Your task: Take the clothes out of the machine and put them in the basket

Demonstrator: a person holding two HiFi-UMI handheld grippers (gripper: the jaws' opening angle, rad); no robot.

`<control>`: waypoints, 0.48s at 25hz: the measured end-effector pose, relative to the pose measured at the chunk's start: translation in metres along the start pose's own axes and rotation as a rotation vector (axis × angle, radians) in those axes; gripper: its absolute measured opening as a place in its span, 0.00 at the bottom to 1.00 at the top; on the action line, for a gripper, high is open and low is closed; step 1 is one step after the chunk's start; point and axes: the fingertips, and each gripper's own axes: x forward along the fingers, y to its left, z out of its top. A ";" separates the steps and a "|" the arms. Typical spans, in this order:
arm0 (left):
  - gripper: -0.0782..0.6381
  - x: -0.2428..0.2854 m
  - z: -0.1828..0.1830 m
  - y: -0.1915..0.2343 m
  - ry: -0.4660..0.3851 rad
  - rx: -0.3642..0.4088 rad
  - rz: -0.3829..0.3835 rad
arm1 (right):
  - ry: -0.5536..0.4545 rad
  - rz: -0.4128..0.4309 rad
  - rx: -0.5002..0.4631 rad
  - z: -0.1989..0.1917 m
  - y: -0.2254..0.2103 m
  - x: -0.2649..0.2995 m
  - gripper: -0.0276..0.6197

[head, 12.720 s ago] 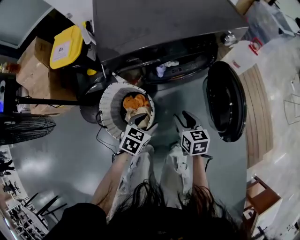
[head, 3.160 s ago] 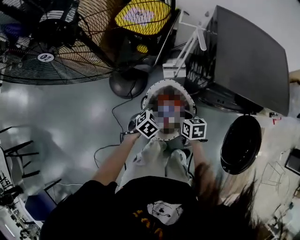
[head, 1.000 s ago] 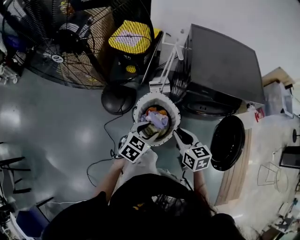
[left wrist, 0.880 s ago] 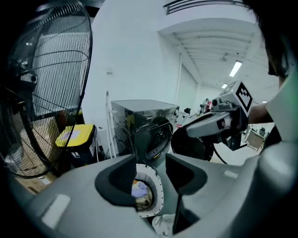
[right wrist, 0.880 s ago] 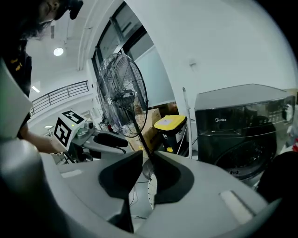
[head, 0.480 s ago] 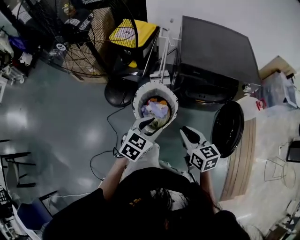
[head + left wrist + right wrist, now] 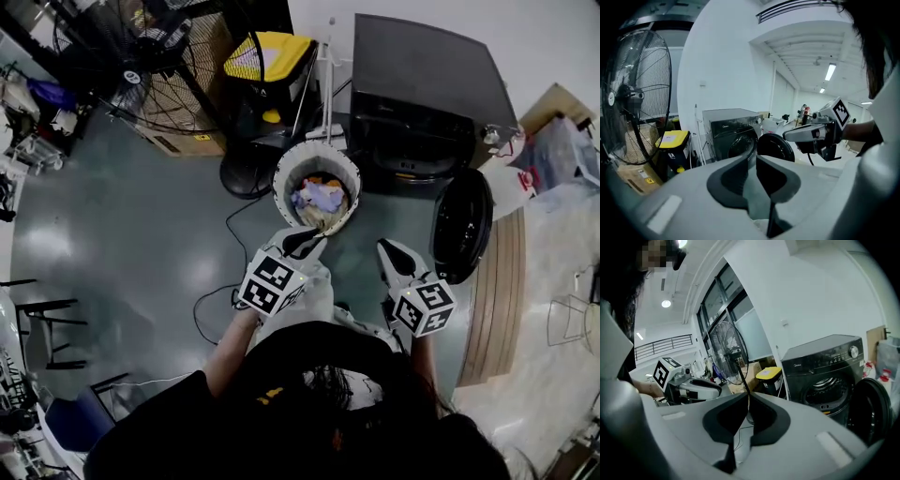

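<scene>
Clothes: a heap of lavender, orange and pale clothes (image 7: 321,196) lies inside the round white ribbed plastic basket (image 7: 284,175), which stands on the floor just left of the black front-loading washing machine (image 7: 427,75). The machine's round dark door (image 7: 461,225) hangs open to the right. Its drum looks dark; whether anything remains inside cannot be told.

Change: a second ago the left gripper (image 7: 307,241) sat over the basket's near rim. Now both grippers are pulled back toward the person and clear of the basket.
- Left gripper: fingers a narrow slit apart, nothing between them.
- Right gripper (image 7: 389,253): jaws have just been closing and now meet, nothing between them.

Reading: this load looks delivered. Likely next is a turn to the open machine to check for more.

Surroundings: a glossy grey floor (image 7: 122,253) with a thin black cable (image 7: 211,300) looping near the person's feet. A large black wire-caged standing fan (image 7: 141,47) and a black bin with a yellow lid (image 7: 262,56) stand behind the basket, and wooden flooring (image 7: 492,300) lies to the right.
</scene>
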 end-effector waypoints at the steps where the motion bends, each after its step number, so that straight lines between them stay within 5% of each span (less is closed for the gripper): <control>1: 0.18 -0.003 0.001 -0.006 -0.008 -0.006 0.003 | -0.013 -0.001 0.002 0.000 0.003 -0.006 0.06; 12: 0.11 -0.021 0.017 -0.066 -0.075 0.023 -0.047 | -0.122 -0.002 -0.028 0.013 0.023 -0.049 0.05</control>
